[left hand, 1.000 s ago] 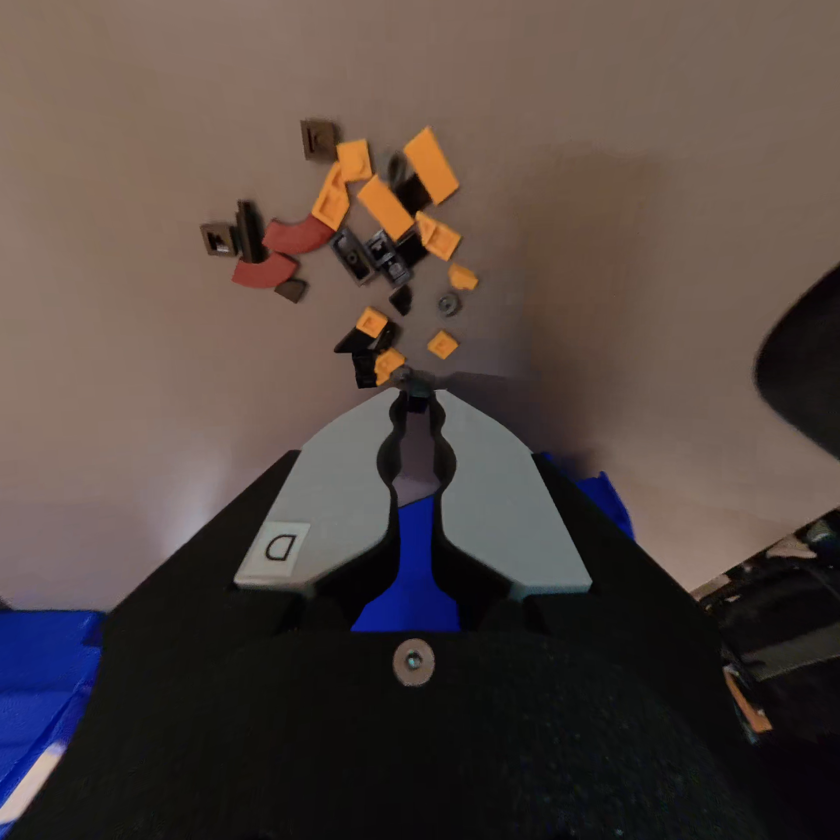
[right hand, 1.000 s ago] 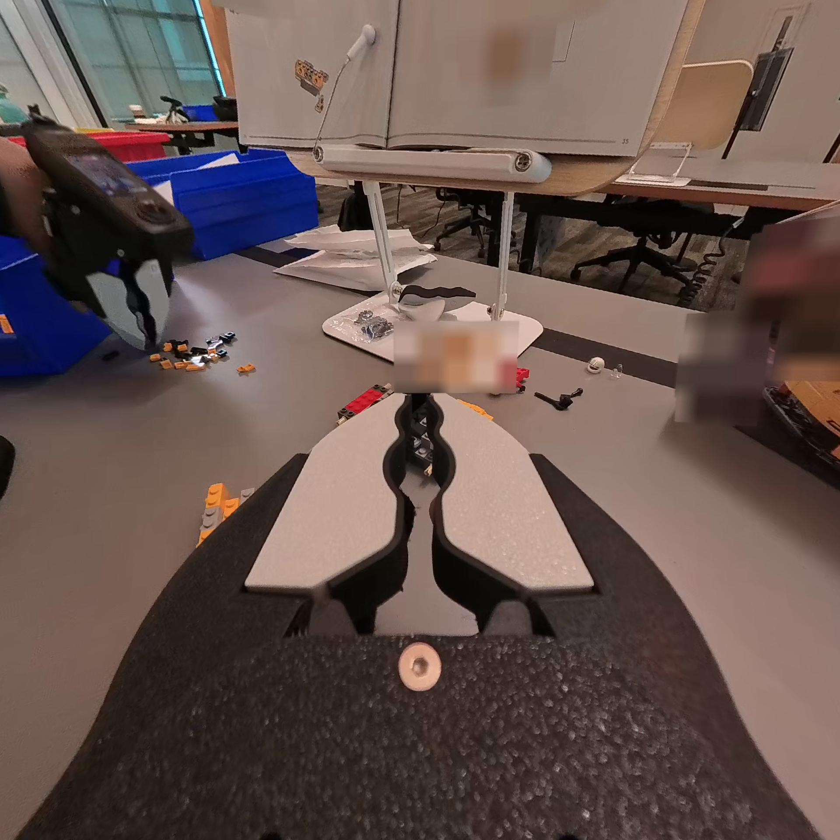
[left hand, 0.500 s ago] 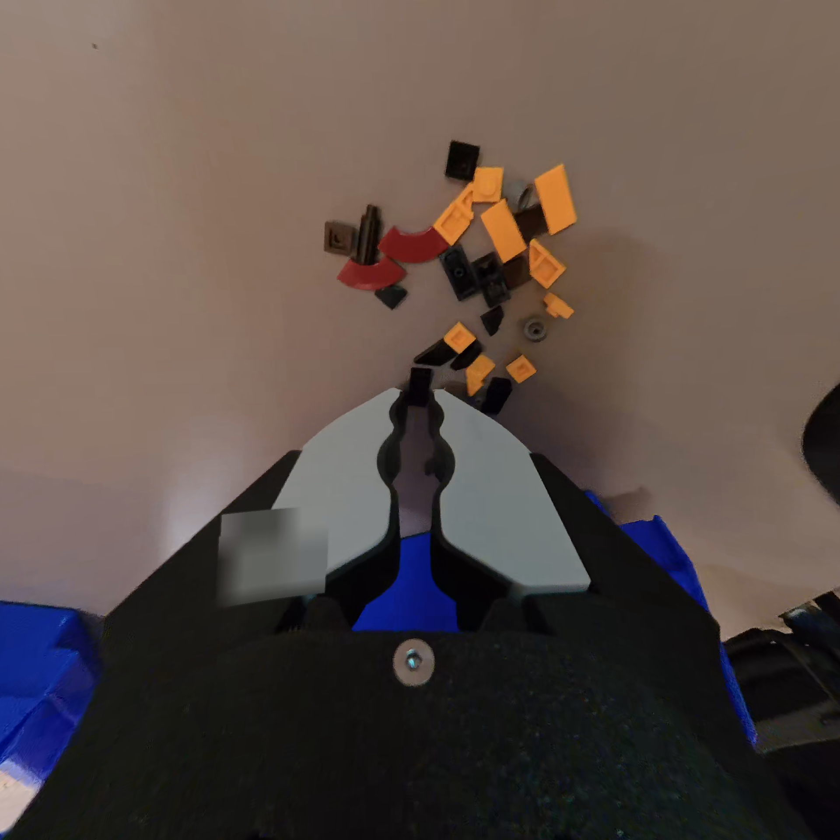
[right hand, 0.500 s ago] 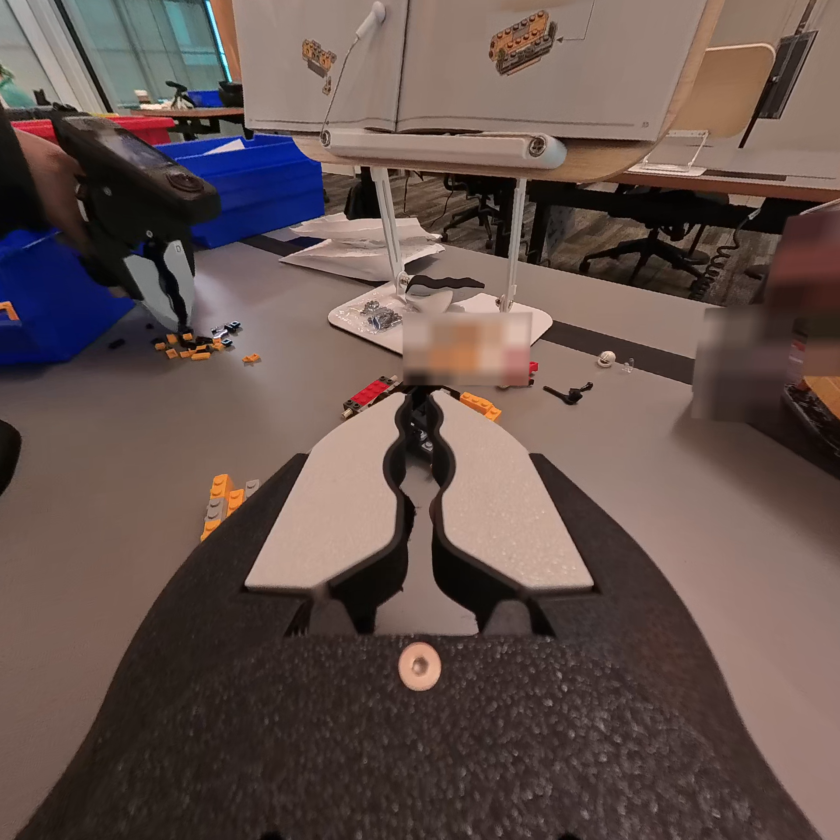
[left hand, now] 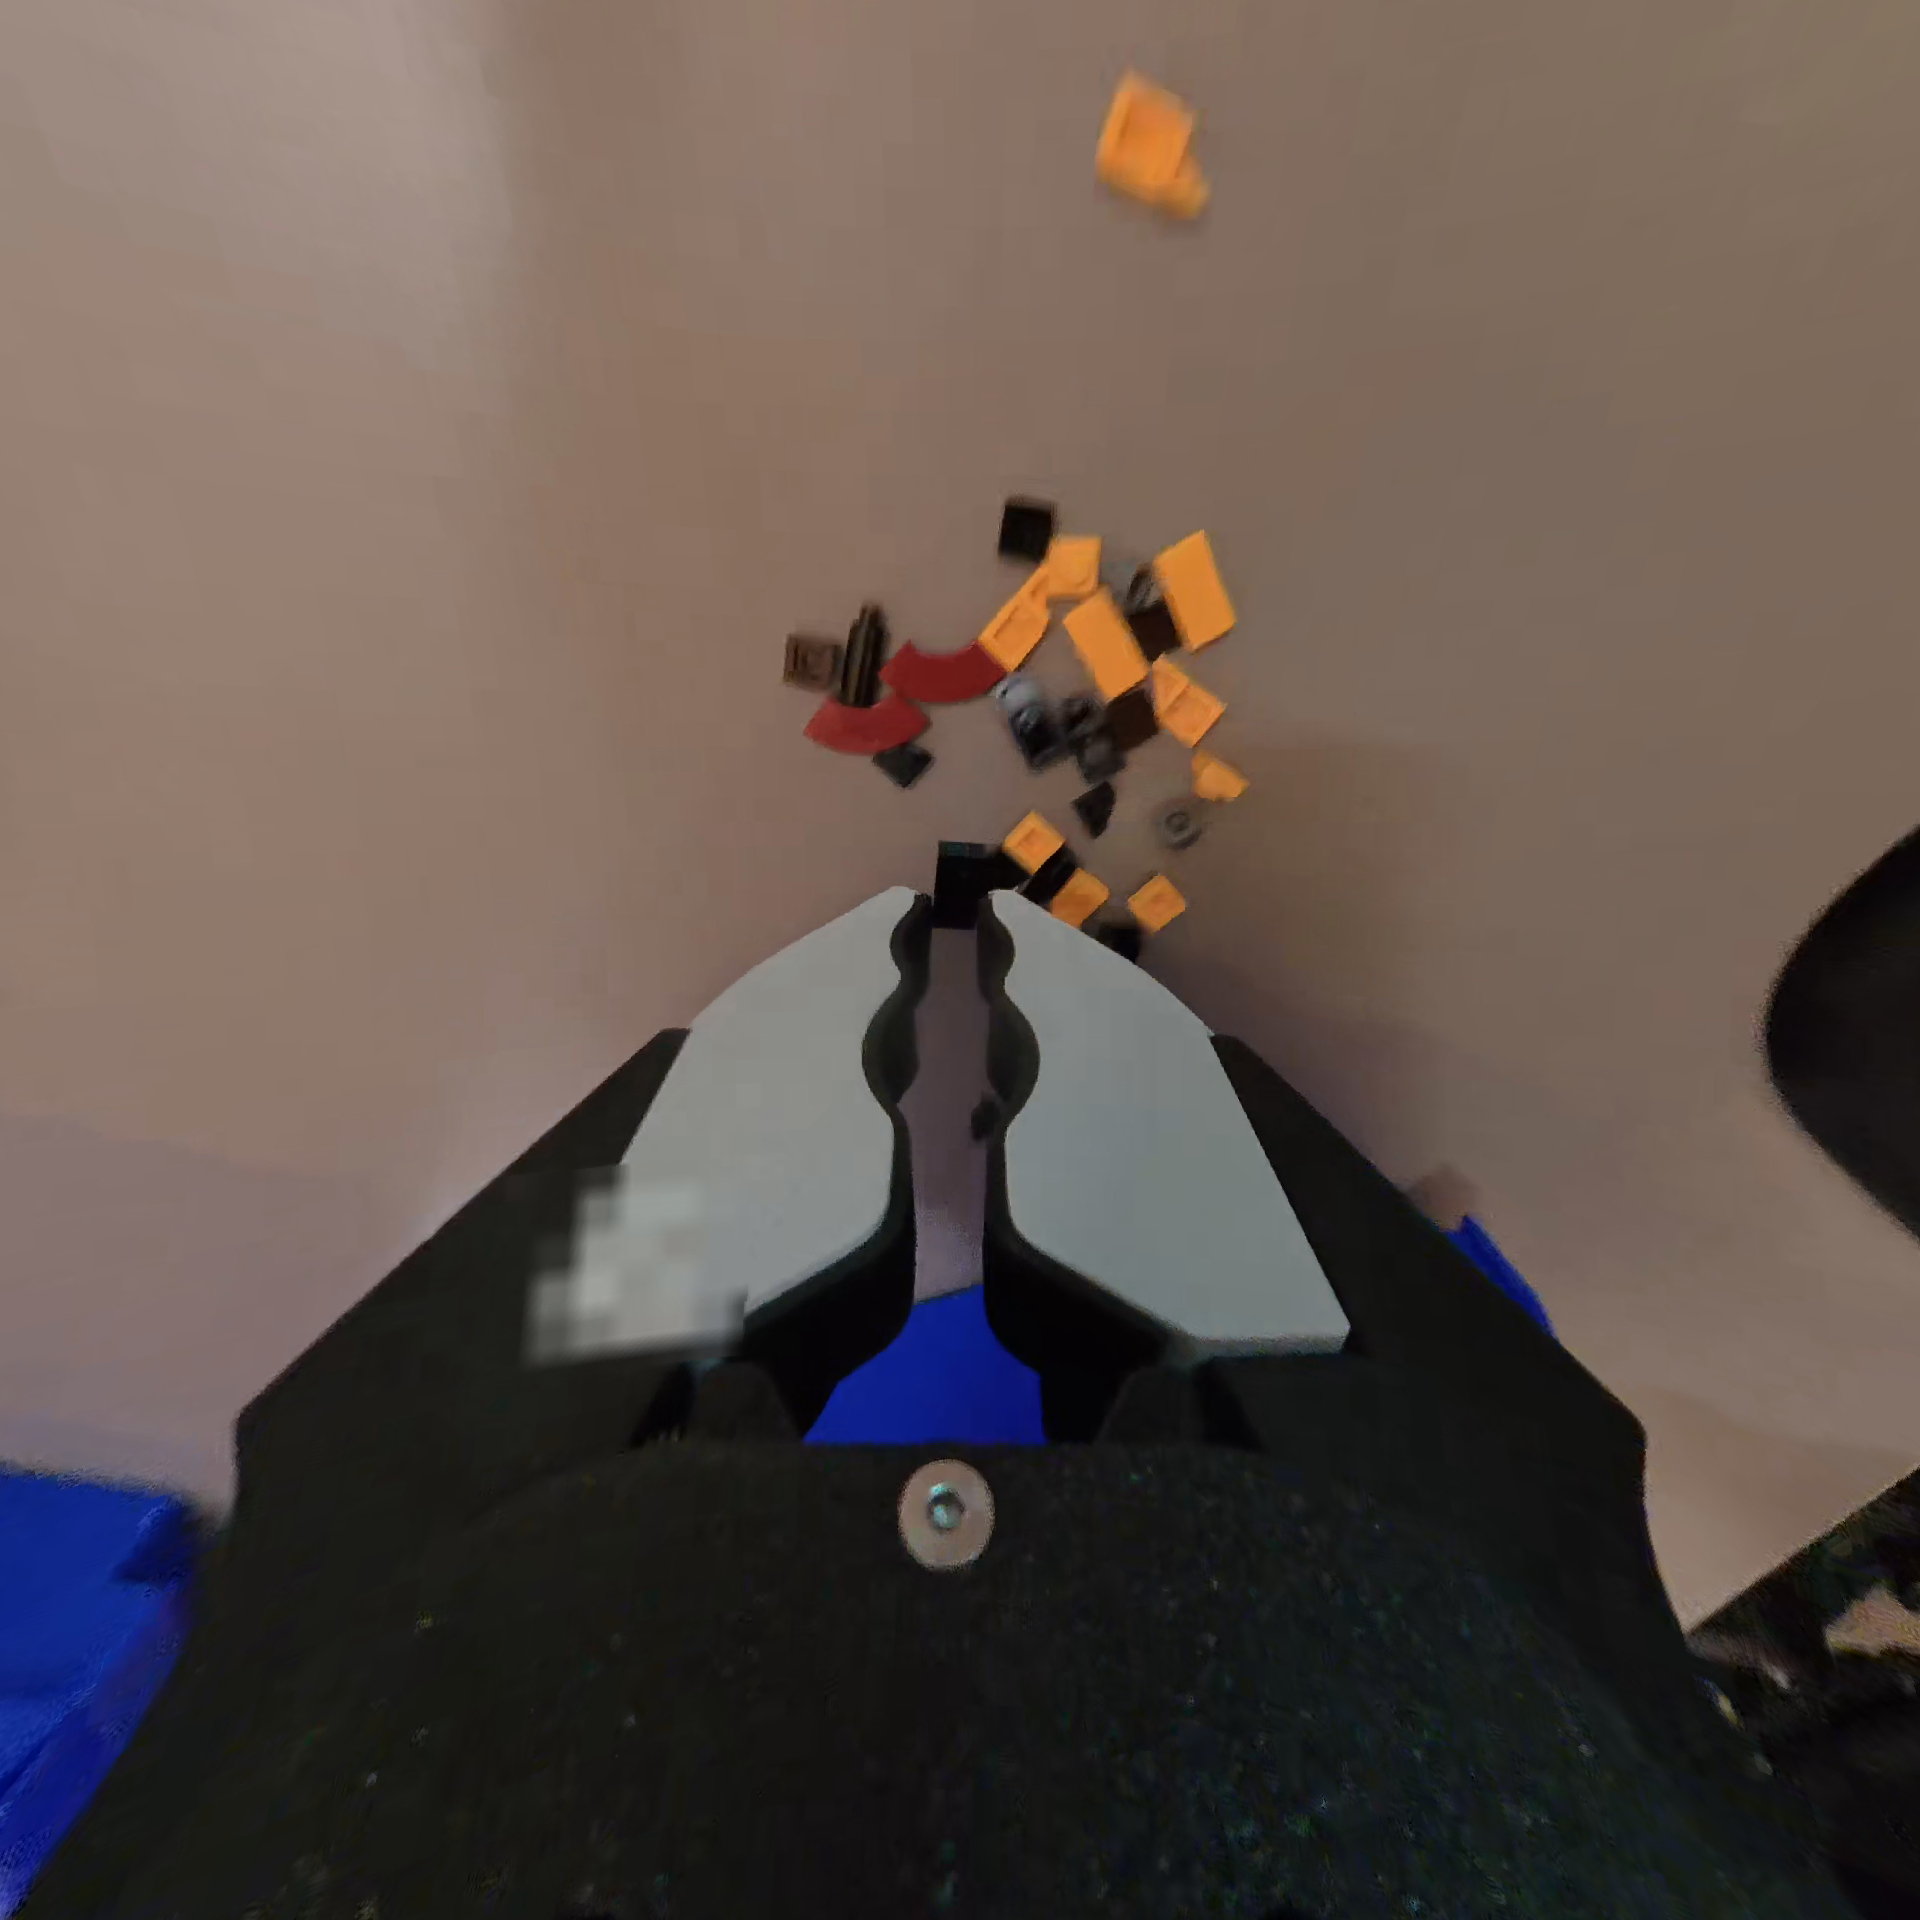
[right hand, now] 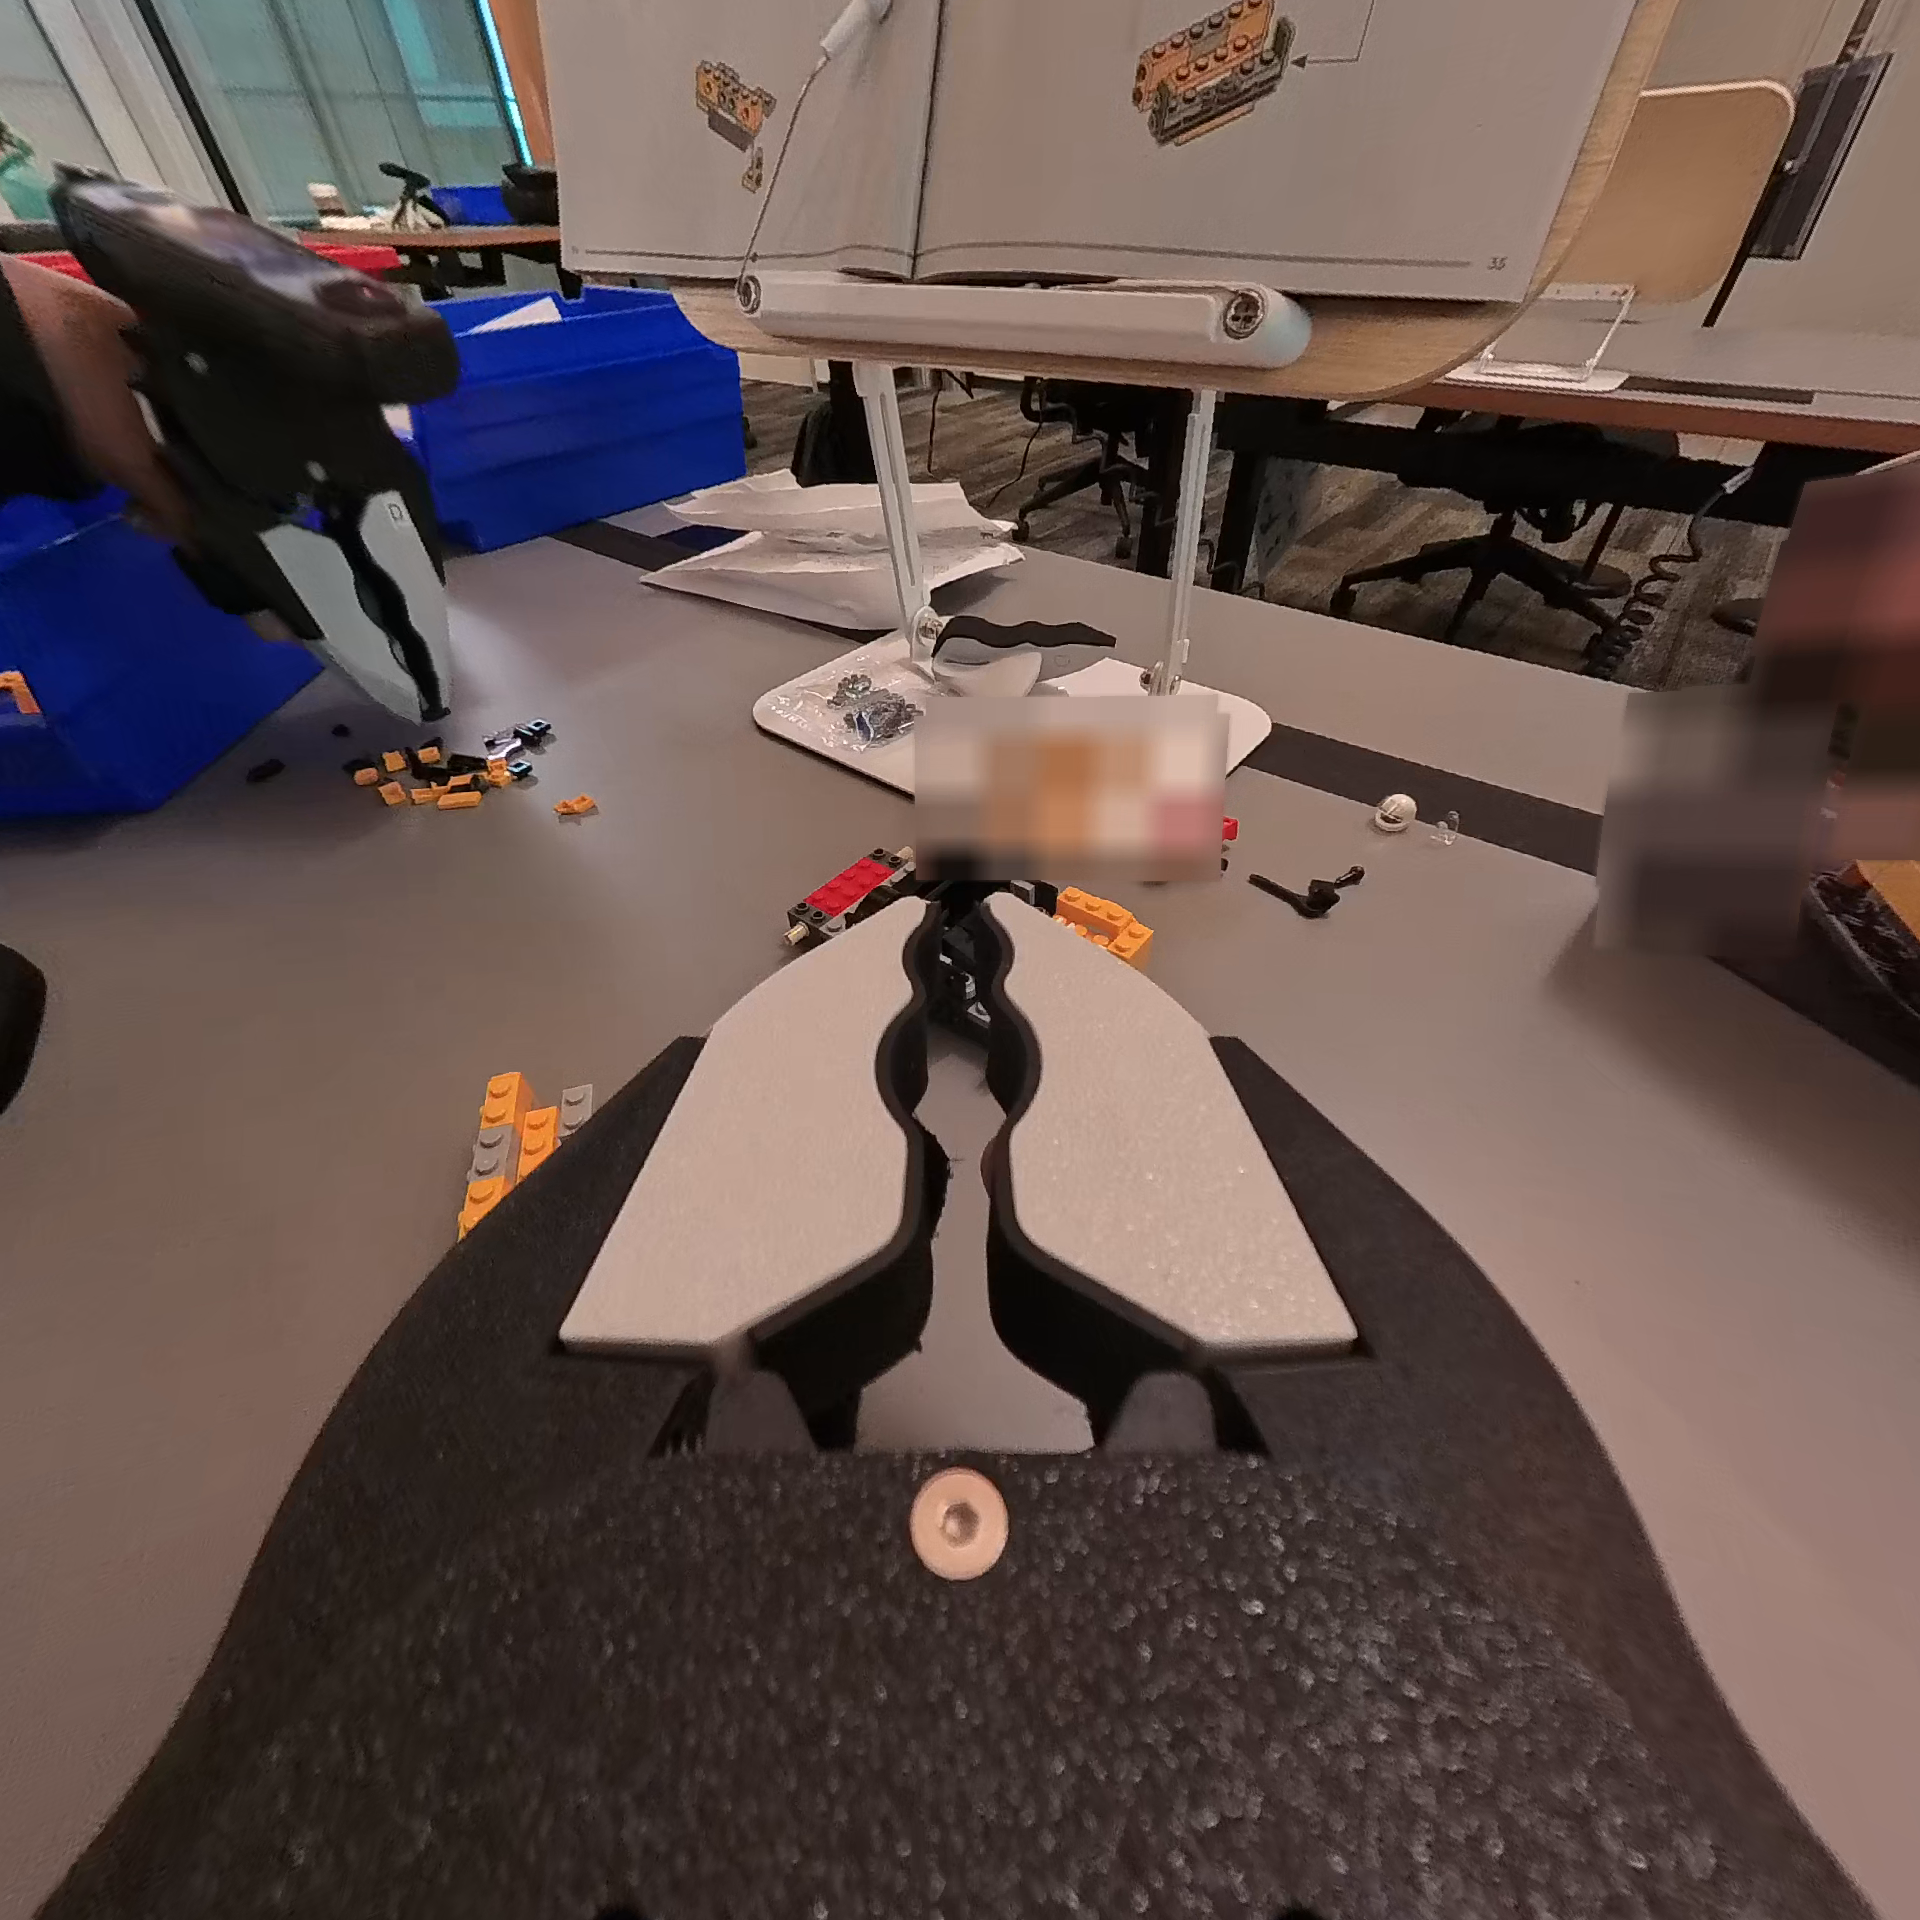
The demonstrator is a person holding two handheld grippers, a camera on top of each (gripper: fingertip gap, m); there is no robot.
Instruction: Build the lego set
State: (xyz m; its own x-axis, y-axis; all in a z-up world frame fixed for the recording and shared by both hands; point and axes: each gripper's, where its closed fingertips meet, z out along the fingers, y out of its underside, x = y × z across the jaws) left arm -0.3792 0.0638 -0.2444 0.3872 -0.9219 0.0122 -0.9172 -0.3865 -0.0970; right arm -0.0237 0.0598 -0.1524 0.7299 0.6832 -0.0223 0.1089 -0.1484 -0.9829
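Featherweight, rigid black piece (left hand: 957, 881) sits pinched at my left gripper (left hand: 953, 906) tips, edge-held and slip-prone, while my right gripper (right hand: 956, 914), nearly closed, clamps the dark assembly (right hand: 961, 971).

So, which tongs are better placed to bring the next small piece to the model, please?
Left. The left tongs already pinch a small black brick beside the loose pile, while the right tongs grip the black model frame.

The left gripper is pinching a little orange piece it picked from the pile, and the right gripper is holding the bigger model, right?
Not quite: the piece in the left gripper is a small black piece, not orange, as the left wrist view shows. The orange ones lie in the pile. The right gripper does hold the bigger model.
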